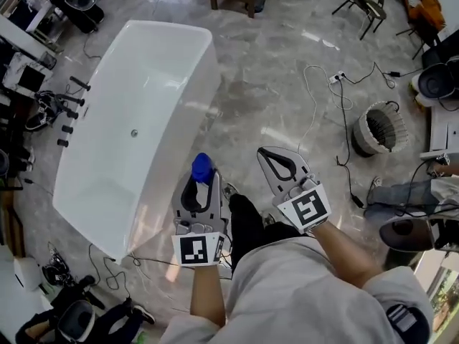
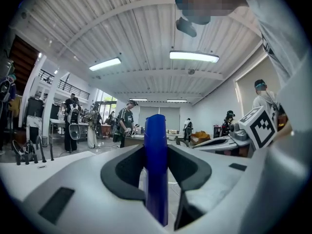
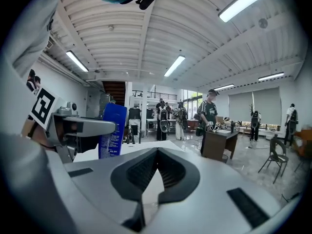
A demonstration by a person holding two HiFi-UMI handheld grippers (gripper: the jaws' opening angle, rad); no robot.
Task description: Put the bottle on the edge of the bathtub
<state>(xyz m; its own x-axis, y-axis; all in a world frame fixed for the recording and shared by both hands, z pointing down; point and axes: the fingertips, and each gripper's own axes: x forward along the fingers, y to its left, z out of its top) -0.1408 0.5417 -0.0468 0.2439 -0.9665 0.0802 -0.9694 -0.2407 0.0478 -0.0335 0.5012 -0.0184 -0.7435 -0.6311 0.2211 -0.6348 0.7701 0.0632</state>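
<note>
A grey marbled floor [image 1: 272,70] fills most of the head view. On it, at the left, stands a long white rectangular bathtub [image 1: 107,185] with a small round drain [image 1: 133,132] in its bottom. The person's light grey sleeves [image 1: 301,292] reach forward from the lower edge, one gripper in each hand.

The left gripper [image 1: 201,185] is over the floor just beside the tub's near right side. Its jaws are clenched on a tall blue plastic bottle [image 1: 202,167], which stands upright between the dark pads. The left gripper view shows the bottle [image 2: 156,165] pinched in the middle of the jaws, so it is in the air and not on the tub's edge.

The right gripper [image 1: 269,155] is just to the right of the left one, also over the floor. Its jaws are closed tip to tip with nothing between them, as the right gripper view [image 3: 157,152] shows. That view also catches the bottle's printed side [image 3: 112,130] at its left.

Farther right, a white ribbed round basket [image 1: 380,127] sits on the floor, with a thin white cable [image 1: 313,106] trailing near it.
</note>
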